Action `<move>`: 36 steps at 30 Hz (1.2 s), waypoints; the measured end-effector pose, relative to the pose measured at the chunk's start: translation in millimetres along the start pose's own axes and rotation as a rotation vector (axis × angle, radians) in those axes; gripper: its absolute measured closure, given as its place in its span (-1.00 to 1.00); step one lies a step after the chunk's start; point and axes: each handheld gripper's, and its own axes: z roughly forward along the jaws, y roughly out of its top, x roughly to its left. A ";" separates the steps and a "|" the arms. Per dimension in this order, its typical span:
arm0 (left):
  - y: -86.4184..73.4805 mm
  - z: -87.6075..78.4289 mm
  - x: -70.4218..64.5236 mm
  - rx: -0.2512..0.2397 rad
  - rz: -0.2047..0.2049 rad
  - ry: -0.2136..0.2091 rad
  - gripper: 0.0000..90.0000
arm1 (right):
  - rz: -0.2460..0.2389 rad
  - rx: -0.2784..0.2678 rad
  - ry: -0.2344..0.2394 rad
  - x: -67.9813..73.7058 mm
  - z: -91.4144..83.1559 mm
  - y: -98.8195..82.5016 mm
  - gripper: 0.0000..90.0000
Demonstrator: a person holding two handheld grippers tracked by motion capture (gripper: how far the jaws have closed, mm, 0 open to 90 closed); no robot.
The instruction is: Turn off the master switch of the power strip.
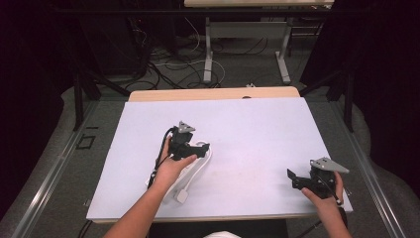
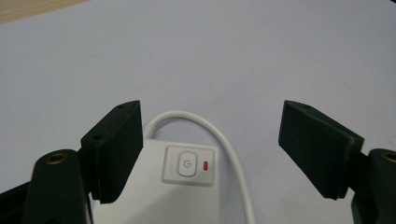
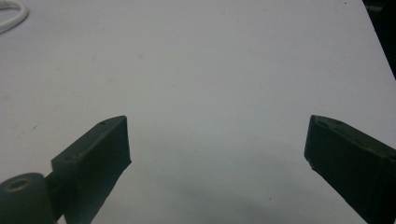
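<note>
A white power strip (image 1: 192,171) lies on the white table top (image 1: 257,129), left of centre, its white cable (image 1: 204,166) looping round its far end. My left gripper (image 1: 203,148) hovers over that end, open. In the left gripper view the strip (image 2: 149,186) shows a power button (image 2: 186,163) with a small red light (image 2: 207,164); the cable (image 2: 226,142) arcs between the wide-apart jaws of my left gripper (image 2: 212,112). My right gripper (image 1: 293,179) sits near the front right corner, open over bare table with nothing in it (image 3: 219,126).
A white plug (image 1: 182,196) lies near the front edge, below the left hand. The table's wooden far edge (image 1: 213,93) shows beyond the white sheet. Another table's legs (image 1: 208,54) and floor cables (image 1: 168,64) stand farther back. A loop of cable (image 3: 11,14) shows far off in the right gripper view.
</note>
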 end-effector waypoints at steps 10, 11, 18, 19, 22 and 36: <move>-2.5 -10.0 -0.8 -0.043 -0.036 -0.017 -0.94 | 0.005 0.002 0.001 0.0 -0.7 0.1 -0.86; -2.6 -11.7 -0.8 -0.034 -0.033 -0.015 -1.00 | 0.006 0.001 0.000 0.2 -0.8 0.2 -0.86; -7.7 -19.6 -2.0 -0.053 -0.021 -0.025 -0.99 | 0.004 0.000 0.000 0.3 -0.4 0.0 -0.86; -8.4 -21.2 -2.1 -0.055 -0.022 -0.032 -0.99 | -0.007 -0.017 0.000 -0.2 1.1 -0.1 -0.86; -9.5 -25.1 -3.0 -0.068 -0.026 -0.033 -0.99 | 0.000 -0.001 0.002 0.2 -0.4 0.3 -0.86; -18.3 -49.9 -5.1 -0.076 -0.007 -0.039 -0.99 | 0.000 0.001 0.005 1.5 -1.2 1.0 -0.86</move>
